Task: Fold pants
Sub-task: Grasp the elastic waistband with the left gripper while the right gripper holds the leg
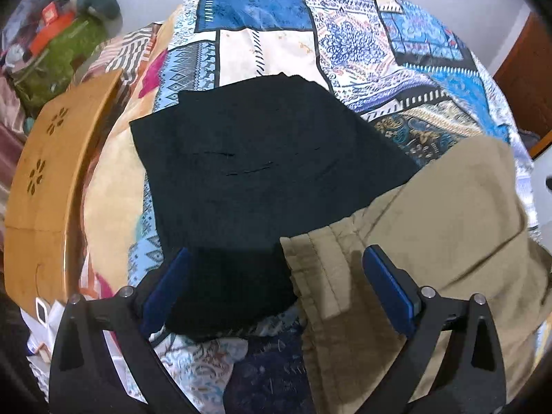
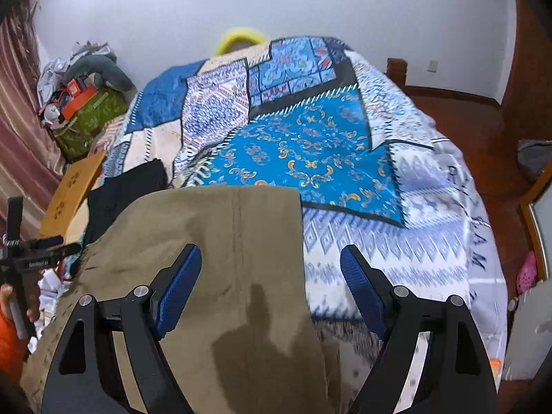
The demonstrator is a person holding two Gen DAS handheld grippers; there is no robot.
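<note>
Khaki pants (image 2: 220,241) lie folded flat on the patterned bedspread (image 2: 310,158), near its front edge, partly overlapping black folded pants (image 1: 258,158) on their left. Right gripper (image 2: 270,286) hangs above the khaki's right edge, jaws spread, nothing pinched. Left gripper (image 1: 276,289) also spread wide over both garments, gripping nothing. Wooden board (image 1: 51,172) at the bed's left side.

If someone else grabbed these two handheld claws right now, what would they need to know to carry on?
Left gripper: open, holding nothing, above the edges of both garments.
Right gripper: open, holding nothing, over the khaki pants' right edge.
Khaki pants: lying on the patterned bedspread, looking folded over.
Black garment: flat beside them, partly under the khaki edge.
Left to do: I cannot tell whether another fold is needed; check, then regrasp.
</note>
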